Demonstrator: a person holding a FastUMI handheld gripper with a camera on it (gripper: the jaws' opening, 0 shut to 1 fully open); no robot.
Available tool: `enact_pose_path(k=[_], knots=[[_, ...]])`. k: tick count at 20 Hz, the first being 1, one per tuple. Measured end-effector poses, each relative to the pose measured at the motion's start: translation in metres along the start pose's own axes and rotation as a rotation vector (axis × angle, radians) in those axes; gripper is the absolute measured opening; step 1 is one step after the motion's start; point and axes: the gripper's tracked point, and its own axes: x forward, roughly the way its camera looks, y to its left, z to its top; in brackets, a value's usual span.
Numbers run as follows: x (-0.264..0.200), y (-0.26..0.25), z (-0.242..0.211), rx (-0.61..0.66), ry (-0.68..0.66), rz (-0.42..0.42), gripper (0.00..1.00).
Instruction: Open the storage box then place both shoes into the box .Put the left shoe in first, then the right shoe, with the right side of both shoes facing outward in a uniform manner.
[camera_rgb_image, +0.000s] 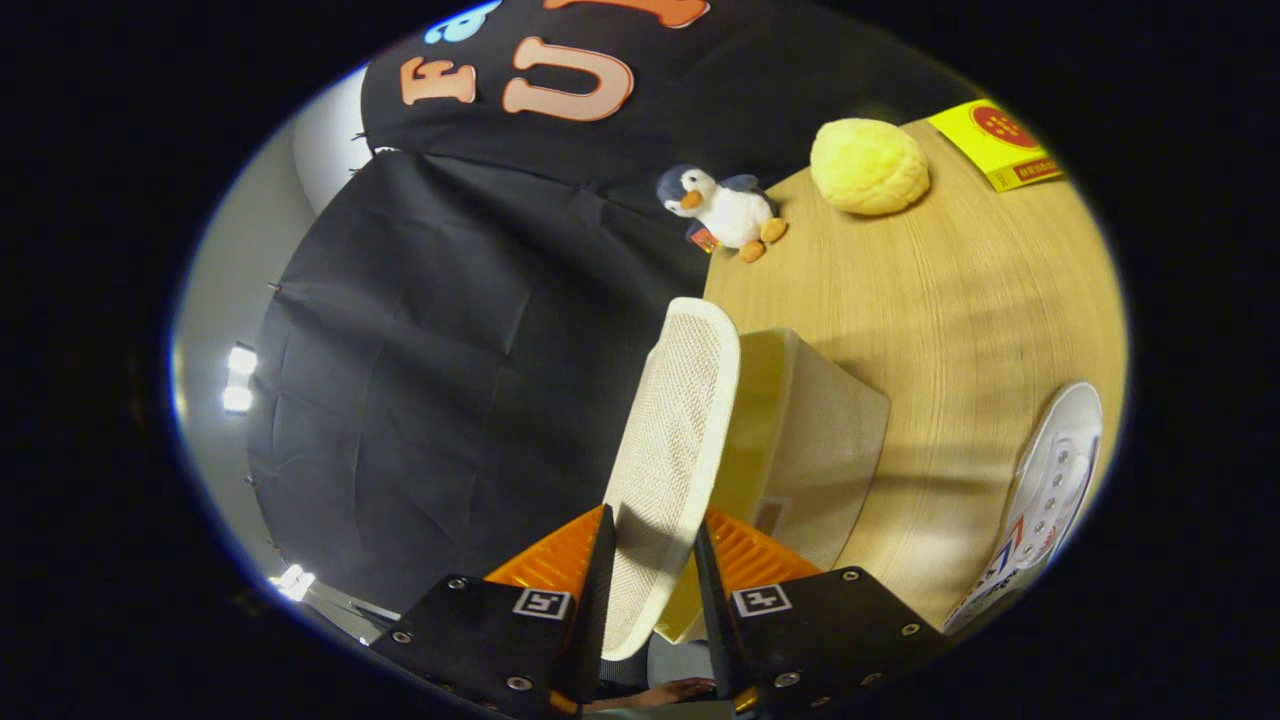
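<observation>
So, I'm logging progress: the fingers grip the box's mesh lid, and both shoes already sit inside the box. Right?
Not quite. The gripper is shut on the mesh lid of the box, but in the gripper view one white shoe still lies on the table beside the box. No shoe is seen inside.

Landmark: cream plastic storage box (810, 440) on round pale wooden table (960, 300). Perforated cream box lid (672, 440) stands raised on edge against box's left side, lower end between gripper (650, 585) fingers, both pressing on it. White lace-up sneaker (1045, 500) on table right of box, well apart. Beyond box near table's far rim: small plush penguin (722, 210); right of penguin, yellow bun-shaped plush (868, 165); further right, flat yellow cardboard packet (995, 142). Black cloth wall (450, 380) left of and behind box.
</observation>
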Motion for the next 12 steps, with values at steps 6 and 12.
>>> enact_pose_path(k=[6, 12], knots=[[0.015, 0.053, 0.027, -0.066, -0.078, 0.013, 0.22], [0.052, 0.117, 0.036, -0.124, -0.098, 0.058, 0.2]])
